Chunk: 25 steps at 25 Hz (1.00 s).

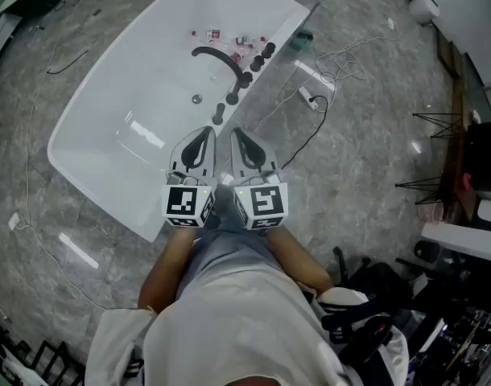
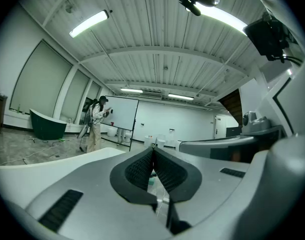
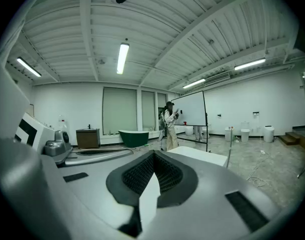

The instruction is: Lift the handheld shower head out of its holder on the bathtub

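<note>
In the head view a white bathtub [image 1: 109,135] lies ahead with a black curved spout [image 1: 216,55] and a row of black fittings on its right rim. The nearest fitting, a slim upright black piece [image 1: 219,115], looks like the handheld shower head in its holder. My left gripper [image 1: 204,131] and right gripper [image 1: 237,133] are side by side over the tub's near rim, just short of that piece. Both are shut with nothing between the pads, as the left gripper view [image 2: 153,151] and the right gripper view [image 3: 153,156] show. Neither gripper view shows the shower head.
Small bottles [image 1: 221,34] stand on the tub's far rim, and a drain [image 1: 196,99] sits in its floor. Cables [image 1: 326,95] trail over the marble floor to the right, near black stands [image 1: 439,127]. Far off are a green tub [image 3: 135,136] and a standing person [image 3: 168,124].
</note>
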{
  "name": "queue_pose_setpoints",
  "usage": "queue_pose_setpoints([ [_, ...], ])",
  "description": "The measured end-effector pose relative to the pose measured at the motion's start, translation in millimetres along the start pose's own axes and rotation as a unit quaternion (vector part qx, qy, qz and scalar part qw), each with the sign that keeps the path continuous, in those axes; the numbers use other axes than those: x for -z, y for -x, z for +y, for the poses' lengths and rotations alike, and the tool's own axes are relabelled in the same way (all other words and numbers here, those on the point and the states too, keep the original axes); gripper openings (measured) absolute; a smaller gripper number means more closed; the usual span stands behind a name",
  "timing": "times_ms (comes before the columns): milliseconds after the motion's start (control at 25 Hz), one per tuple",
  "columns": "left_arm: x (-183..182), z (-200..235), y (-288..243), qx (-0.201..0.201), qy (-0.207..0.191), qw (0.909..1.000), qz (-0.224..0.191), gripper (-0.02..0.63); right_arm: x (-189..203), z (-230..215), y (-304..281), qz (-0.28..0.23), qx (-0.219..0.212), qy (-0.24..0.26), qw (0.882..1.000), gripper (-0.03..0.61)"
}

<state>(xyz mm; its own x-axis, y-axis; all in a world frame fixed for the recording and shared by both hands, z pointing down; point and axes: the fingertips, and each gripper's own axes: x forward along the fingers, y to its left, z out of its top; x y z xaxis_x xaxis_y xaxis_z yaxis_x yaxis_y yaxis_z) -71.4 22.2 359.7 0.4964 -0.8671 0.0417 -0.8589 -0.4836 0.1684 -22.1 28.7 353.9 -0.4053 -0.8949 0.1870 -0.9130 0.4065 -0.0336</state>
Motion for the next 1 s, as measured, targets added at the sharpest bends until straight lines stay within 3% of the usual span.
queue_pose_setpoints([
  [600,37.3,5.7,-33.1,-0.012,0.013,0.9997,0.019,0.018,28.8,-31.3,-24.4,0.016,-0.008,-0.026,1.000,0.017],
  [1000,88.1,19.5,-74.7,-0.040,0.030,0.9981,0.036,0.018,81.3,-73.7,-77.3,0.036,-0.029,-0.056,0.997,0.018],
])
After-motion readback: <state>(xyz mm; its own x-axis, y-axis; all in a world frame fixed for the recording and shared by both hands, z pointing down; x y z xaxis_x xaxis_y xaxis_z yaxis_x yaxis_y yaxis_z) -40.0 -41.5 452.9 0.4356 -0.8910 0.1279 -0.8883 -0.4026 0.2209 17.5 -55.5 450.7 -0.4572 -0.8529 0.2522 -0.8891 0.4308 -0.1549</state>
